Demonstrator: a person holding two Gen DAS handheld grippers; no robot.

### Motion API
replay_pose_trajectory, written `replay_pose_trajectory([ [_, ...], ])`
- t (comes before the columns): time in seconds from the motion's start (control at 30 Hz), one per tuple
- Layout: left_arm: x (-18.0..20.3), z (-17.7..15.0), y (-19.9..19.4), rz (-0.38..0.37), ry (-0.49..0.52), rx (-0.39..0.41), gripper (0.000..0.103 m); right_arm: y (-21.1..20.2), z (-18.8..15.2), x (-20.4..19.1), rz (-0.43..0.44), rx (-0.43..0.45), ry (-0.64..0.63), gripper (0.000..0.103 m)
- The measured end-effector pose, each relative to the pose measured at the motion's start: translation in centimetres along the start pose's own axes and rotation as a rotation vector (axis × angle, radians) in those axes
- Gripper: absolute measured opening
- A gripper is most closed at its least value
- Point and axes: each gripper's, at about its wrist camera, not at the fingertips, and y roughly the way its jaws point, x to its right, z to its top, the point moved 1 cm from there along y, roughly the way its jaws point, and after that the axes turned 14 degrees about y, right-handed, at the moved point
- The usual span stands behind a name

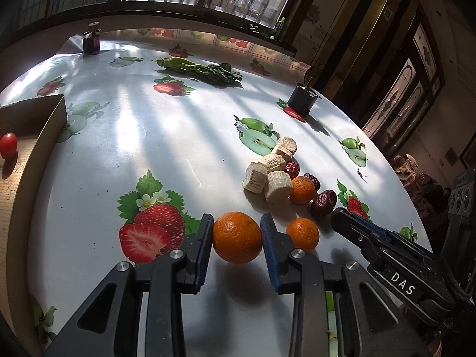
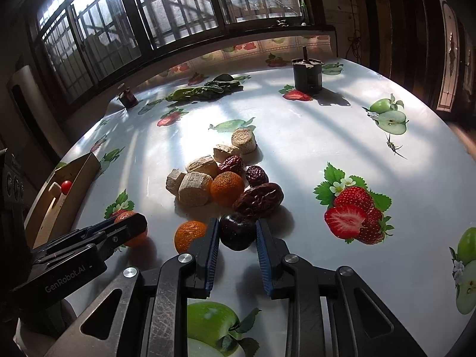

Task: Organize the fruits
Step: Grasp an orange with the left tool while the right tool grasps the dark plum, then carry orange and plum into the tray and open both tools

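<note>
My left gripper (image 1: 237, 229) is shut on an orange (image 1: 237, 237), held just above the table; it also shows in the right wrist view (image 2: 132, 228). My right gripper (image 2: 237, 230) is shut on a dark plum (image 2: 237, 231). A pile lies ahead: two small oranges (image 1: 302, 233) (image 1: 302, 189), red dates (image 2: 258, 200) and beige sugarcane chunks (image 2: 195, 192). A cardboard box (image 1: 17, 160) at the left holds a cherry tomato (image 1: 8, 145).
Leafy greens (image 1: 202, 70) lie at the far side of the table. A small dark jar (image 1: 91, 41) stands far left and a black pot (image 2: 307, 76) far right. The oilcloth (image 1: 166, 148) is printed with strawberries and apples. Windows run behind.
</note>
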Motion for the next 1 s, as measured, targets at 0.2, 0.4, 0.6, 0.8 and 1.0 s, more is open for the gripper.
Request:
replay_pose_trajectory([
  [0.2,-1.7,-1.1,-6.8,-0.035,-0.053,0.056,0.031,-2.3,-0.3,-1.6,0.021,0.022,-0.039,0.026],
  [0.4,-7.9,-1.4,-13.9,0.052,-0.145,0.115,0.031,-6.7,0.5,-7.0,0.127,0.020,-0.126,0.027],
  [0.6,-15.2,-0.8,-18.1,0.243,-0.185,0.111,0.032,-7.8,1.2,-14.4,0.242,-0.021,-0.228,0.027],
  [0.8,-21.4,-0.3,-17.0,0.347,-0.225,0.019,0.032,-3.4,1.2,-22.1,0.318,-0.128,-0.282,0.027],
  [1.0,-25.7,-1.1,-12.9,0.356,-0.297,-0.109,0.032,5.0,-1.4,-27.9,0.333,-0.323,-0.307,0.027],
])
